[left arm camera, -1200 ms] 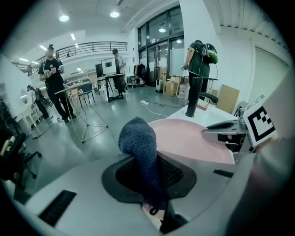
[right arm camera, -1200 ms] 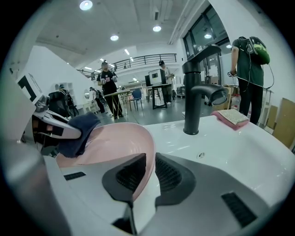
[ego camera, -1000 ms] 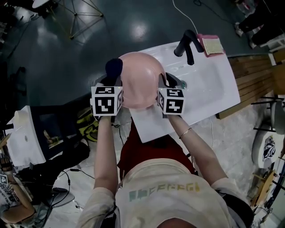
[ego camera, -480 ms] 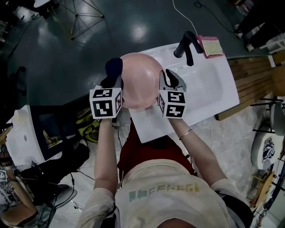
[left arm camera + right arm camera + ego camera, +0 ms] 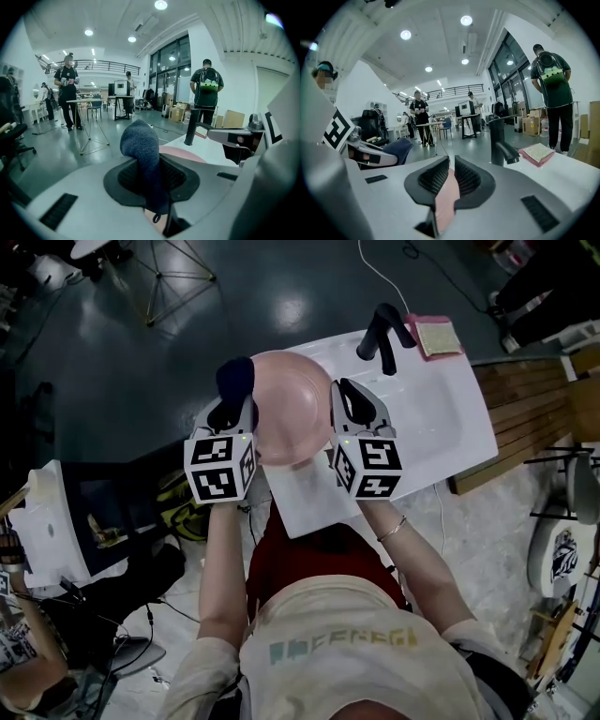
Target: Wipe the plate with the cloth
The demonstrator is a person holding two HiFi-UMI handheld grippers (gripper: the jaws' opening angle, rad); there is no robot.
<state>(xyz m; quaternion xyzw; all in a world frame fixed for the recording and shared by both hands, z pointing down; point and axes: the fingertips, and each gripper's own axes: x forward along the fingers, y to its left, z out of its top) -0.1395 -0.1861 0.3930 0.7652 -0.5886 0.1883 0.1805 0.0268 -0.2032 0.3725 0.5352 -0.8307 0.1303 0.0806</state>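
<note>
- Left gripper (image 5: 232,414), marker cube at its rear: jaws clenched on a dark blue terry cloth (image 5: 234,379); in the left gripper view the cloth (image 5: 142,157) fills the gap between the black pads and bulges up past the fingertips
- Right gripper (image 5: 352,411), marker cube at its rear: jaws grasping the right rim of a round pink plate (image 5: 291,411); in the right gripper view the plate's thin pink edge (image 5: 446,199) stands upright between the ribbed pads
- Round pink plate: held up between the two grippers, over the left end of a white sink unit (image 5: 441,423); its pale face shows in the head view
- Dark blue terry cloth: at the plate's upper left rim; whether it touches the plate cannot be told
- Black tap (image 5: 380,329): stands at the far edge of the sink unit, well apart from the plate
- Pink sponge with a pale yellow top (image 5: 438,336): lies just right of the tap, on the sink unit's far corner
</note>
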